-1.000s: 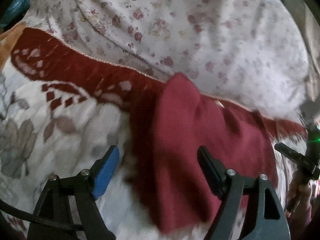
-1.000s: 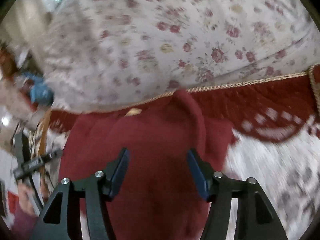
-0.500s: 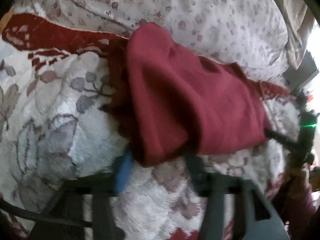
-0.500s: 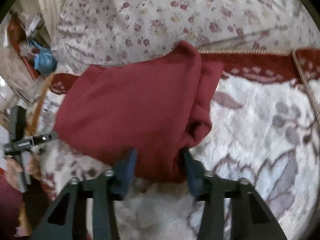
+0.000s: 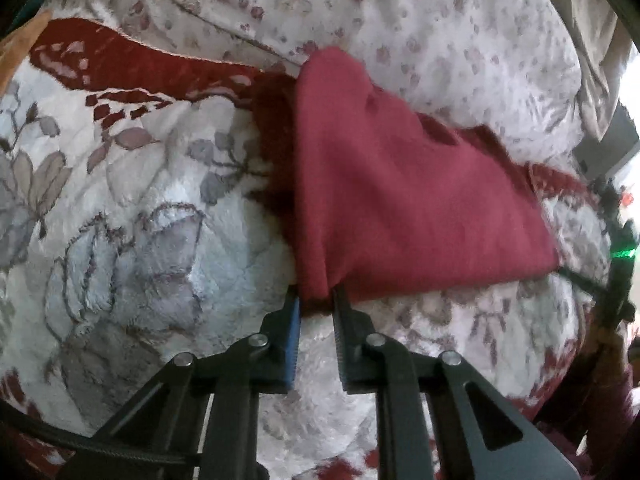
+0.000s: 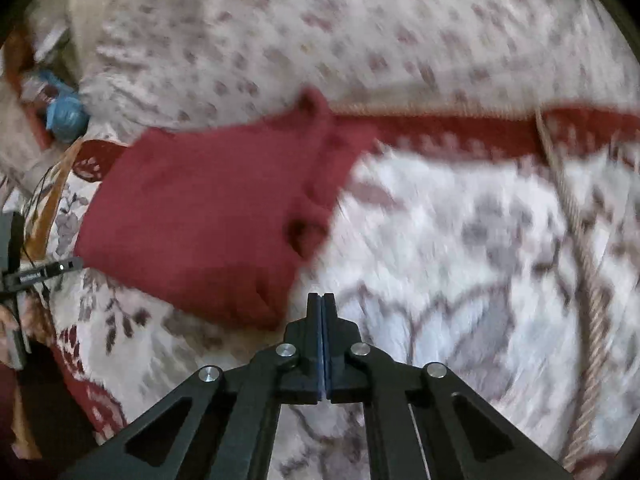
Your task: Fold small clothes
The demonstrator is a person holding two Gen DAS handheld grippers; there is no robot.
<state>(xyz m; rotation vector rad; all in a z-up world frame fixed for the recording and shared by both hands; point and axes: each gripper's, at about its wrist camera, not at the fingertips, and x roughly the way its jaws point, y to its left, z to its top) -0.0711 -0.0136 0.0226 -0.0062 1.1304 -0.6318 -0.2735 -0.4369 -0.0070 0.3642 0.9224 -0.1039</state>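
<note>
The red garment (image 5: 400,200) is seen lying folded on a floral plush blanket (image 5: 140,220), its near left corner pinched between the fingers of the left claw (image 5: 316,300). Only in the right wrist view is the right claw (image 6: 322,300) shown pressed together on nothing, with the garment (image 6: 208,216) ahead and to its left, just beside its tip.

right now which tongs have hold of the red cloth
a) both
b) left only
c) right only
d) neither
b: the left tongs pinch the near corner of the red cloth, while the right tongs are shut on nothing, just off the cloth's edge.
</note>
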